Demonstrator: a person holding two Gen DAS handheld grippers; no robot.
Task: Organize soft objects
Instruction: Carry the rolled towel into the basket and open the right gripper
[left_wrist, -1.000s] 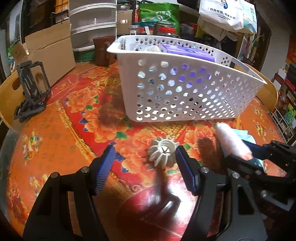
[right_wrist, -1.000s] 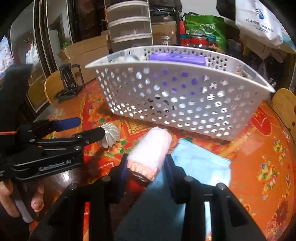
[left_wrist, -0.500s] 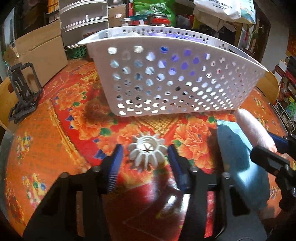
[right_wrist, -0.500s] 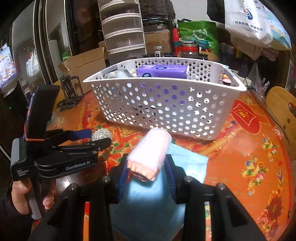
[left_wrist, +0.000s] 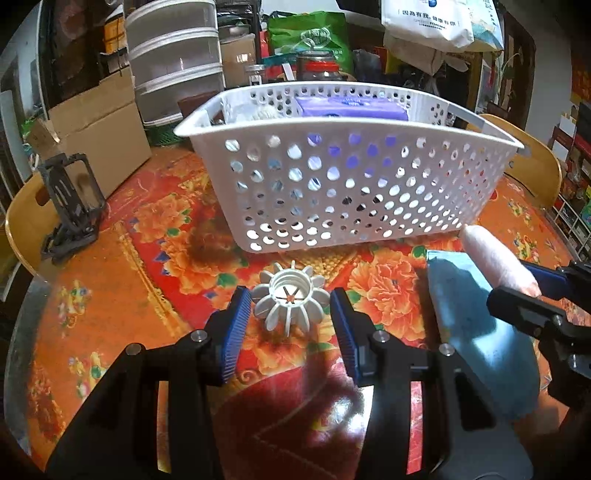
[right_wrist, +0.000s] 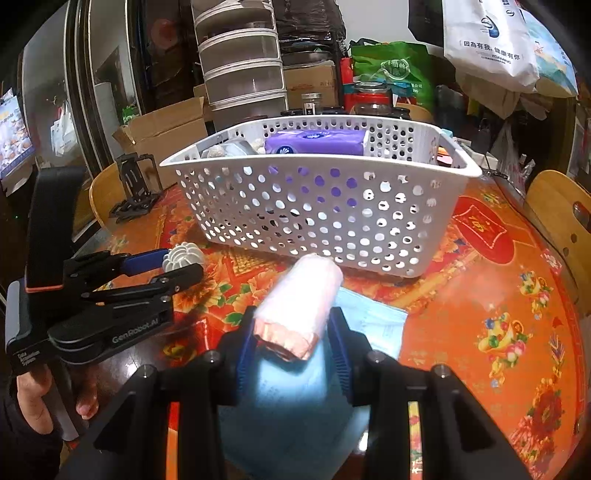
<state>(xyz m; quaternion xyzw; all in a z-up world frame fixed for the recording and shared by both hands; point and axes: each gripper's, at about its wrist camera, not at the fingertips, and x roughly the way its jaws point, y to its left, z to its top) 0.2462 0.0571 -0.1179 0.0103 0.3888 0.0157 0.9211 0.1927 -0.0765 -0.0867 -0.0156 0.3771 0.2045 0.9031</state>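
Note:
A white ribbed, flower-shaped piece (left_wrist: 290, 301) sits between the blue pads of my left gripper (left_wrist: 290, 314), which press on both its sides just over the tablecloth. The right wrist view shows the same piece (right_wrist: 183, 256) at the tips of the left gripper (right_wrist: 183, 264). My right gripper (right_wrist: 293, 332) is shut on a pink rolled cloth (right_wrist: 303, 295) that sticks out forward. A light blue cloth (right_wrist: 295, 406) lies under it. Just beyond both stands the white perforated basket (left_wrist: 369, 199), with a purple tissue pack (left_wrist: 351, 107) inside.
A black folding stand (left_wrist: 70, 206) sits at the table's left edge, with a cardboard box (left_wrist: 99, 129) behind it. Stacked drawers, jars and bags crowd the back. Wooden chair backs (right_wrist: 557, 221) ring the round table. A person's hand (right_wrist: 33, 402) holds the left gripper's handle.
The left jaws have come together onto the white ribbed piece, which lay loose between them before. Both views have drawn back slightly from the basket. The right gripper keeps its hold on the pink roll.

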